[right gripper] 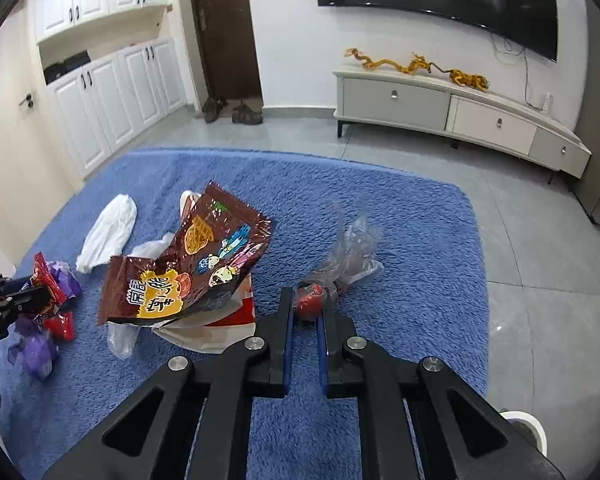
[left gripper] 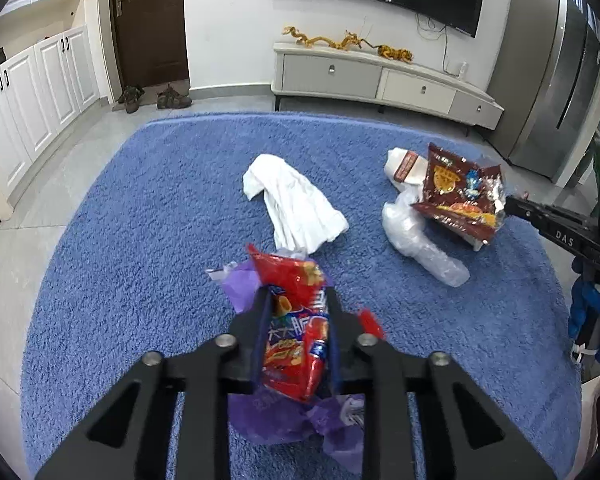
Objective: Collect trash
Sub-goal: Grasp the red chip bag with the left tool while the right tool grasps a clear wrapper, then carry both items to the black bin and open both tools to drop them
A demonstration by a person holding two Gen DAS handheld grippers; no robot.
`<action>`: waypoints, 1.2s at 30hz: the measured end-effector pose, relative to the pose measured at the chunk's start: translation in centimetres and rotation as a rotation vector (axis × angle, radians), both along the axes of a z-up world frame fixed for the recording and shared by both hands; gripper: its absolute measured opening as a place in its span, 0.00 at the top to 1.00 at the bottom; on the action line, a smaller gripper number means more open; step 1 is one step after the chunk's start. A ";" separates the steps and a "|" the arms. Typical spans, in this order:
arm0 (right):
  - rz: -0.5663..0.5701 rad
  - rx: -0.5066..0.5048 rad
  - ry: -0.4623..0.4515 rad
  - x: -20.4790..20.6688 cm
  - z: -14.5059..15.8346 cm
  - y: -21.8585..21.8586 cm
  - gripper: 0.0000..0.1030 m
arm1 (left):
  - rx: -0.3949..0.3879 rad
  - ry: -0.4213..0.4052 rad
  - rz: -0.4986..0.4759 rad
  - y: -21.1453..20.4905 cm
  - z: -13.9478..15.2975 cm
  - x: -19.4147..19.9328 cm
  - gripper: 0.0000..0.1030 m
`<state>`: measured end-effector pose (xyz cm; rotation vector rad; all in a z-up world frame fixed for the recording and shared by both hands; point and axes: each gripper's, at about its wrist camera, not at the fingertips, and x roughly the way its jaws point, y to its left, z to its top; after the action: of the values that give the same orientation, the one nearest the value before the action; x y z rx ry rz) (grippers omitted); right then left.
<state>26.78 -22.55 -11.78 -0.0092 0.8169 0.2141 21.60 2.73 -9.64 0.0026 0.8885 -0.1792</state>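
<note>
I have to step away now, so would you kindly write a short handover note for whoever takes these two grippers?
Left gripper: shut on the red snack bag, lifted above purple wrappers on the blue rug.
Right gripper: fingers around a small red wrapper tied to clear plastic; whether it grips is unclear.
Brown snack bag sits tilted on a white-and-red bag and clear plastic, mid-rug. White cloth lies beside them.
Done: one bag picked up. Left: everything else; no bin is in view.

Left gripper [left gripper: 298,300] matte black, silver screws, blue-lined jaws; right gripper [right gripper: 305,312] same, "DAS" lettering.
</note>
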 end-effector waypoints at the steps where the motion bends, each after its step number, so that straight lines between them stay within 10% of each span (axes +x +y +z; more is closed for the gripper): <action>1: -0.005 0.007 -0.007 -0.4 0.3 -0.4 0.92 | -0.005 -0.005 0.002 0.1 0.3 -0.1 0.86; 20: -0.010 0.066 -0.234 -14.3 12.2 -4.6 0.93 | -0.001 -0.259 0.027 0.5 12.5 -9.7 0.90; 36: -0.158 0.067 -0.323 -24.7 15.2 -15.2 0.92 | 0.005 -0.320 -0.202 -13.3 16.3 -12.8 0.90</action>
<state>2.09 -37.74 3.44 0.0818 0.4855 0.0868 8.76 -10.60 6.67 0.1228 0.5684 -0.3552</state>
